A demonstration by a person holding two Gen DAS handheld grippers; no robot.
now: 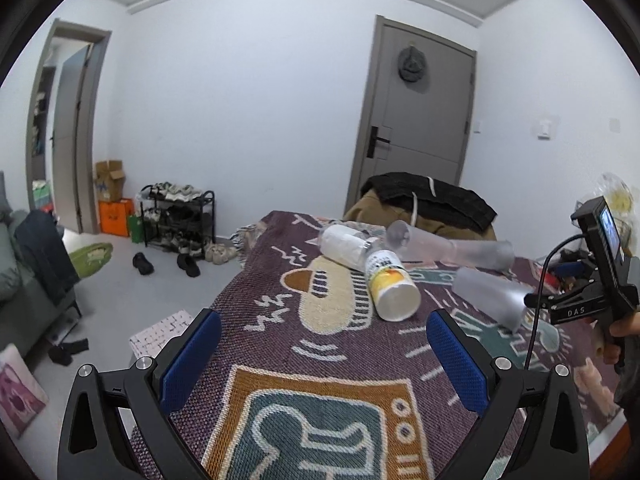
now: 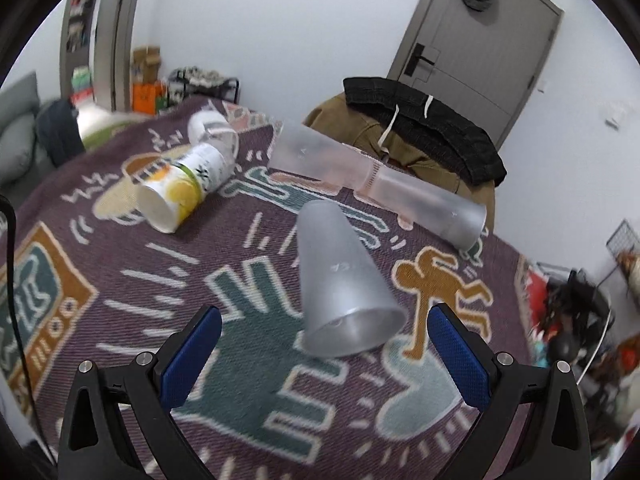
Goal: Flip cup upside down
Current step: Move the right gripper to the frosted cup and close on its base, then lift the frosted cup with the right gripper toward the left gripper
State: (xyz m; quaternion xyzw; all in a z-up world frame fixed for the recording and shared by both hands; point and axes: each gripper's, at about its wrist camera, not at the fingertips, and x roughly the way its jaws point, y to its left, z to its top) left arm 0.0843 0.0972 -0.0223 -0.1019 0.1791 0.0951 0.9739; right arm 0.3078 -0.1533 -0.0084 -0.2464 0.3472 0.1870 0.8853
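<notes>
- Here, a patterned woven blanket is seen spread over the table, with several cups lying scattered across it.
- Toward the far side, two frosted cups are seen lying end to end, with a yellow-printed paper cup toppled to their left.
- In front of them the frosted plastic cup is shown on its side, mouth turned toward the right wrist camera and closed base pointing away, so its long axis is roughly lined up with the approach.
- The right gripper is held spread wide, blue pads clear of the cup's rim on both sides, nothing pinched; the cup lies just ahead, between the fingers' line.
- The left gripper is likewise held wide apart and empty, the same cup well off to its right; the right hand is judged the nearer.
</notes>
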